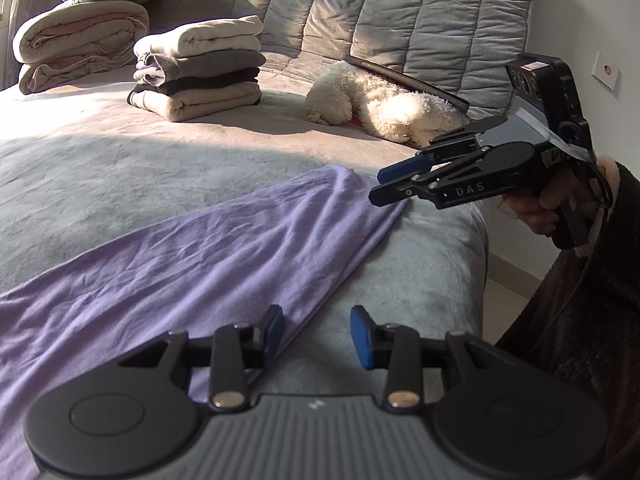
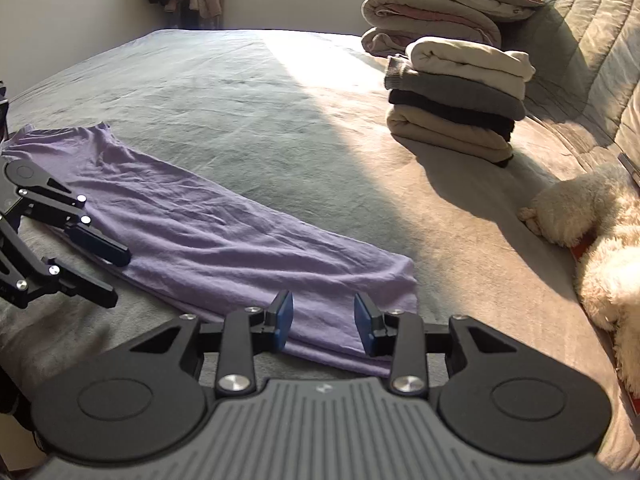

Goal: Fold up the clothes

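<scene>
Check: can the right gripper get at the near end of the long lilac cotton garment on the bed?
Probably yes. The right gripper hangs open just above the lilac garment's near end; nothing lies between, and the left gripper sits off to the side.

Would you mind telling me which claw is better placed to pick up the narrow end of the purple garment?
Probably the right claw: it hangs open directly over that end of the long purple cotton garment, while the left claw sits farther along its edge.

"DAS" in pale letters on side of right gripper (image 1: 394,184), seen from left wrist cam. No other readable txt, labels or nos.
</scene>
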`<move>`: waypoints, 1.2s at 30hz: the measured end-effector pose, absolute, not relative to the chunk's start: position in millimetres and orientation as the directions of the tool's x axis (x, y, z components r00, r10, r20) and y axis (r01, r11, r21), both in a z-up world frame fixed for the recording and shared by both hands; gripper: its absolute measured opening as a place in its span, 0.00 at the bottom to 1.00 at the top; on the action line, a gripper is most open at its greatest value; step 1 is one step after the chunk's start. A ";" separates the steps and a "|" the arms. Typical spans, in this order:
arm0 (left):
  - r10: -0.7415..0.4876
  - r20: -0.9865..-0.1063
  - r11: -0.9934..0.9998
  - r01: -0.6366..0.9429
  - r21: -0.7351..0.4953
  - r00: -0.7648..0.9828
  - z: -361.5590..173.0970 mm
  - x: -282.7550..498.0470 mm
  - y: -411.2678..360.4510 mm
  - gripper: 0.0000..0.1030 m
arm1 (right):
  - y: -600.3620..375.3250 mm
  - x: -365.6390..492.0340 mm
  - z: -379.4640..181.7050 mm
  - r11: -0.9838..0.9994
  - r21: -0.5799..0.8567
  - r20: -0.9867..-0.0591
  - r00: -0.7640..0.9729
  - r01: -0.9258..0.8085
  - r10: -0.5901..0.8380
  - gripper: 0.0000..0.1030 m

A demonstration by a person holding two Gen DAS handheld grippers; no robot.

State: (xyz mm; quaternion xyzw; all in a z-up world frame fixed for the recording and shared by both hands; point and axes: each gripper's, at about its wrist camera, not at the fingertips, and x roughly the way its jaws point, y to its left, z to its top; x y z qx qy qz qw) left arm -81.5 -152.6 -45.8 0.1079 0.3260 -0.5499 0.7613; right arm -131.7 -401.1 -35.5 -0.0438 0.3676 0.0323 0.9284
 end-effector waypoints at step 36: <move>-0.767 -0.571 0.376 0.926 -0.032 0.292 -48.0 -110.1 -189.2 0.37 | -478.2 -120.4 -40.8 0.906 0.346 -0.695 0.715 0.244 0.073 0.40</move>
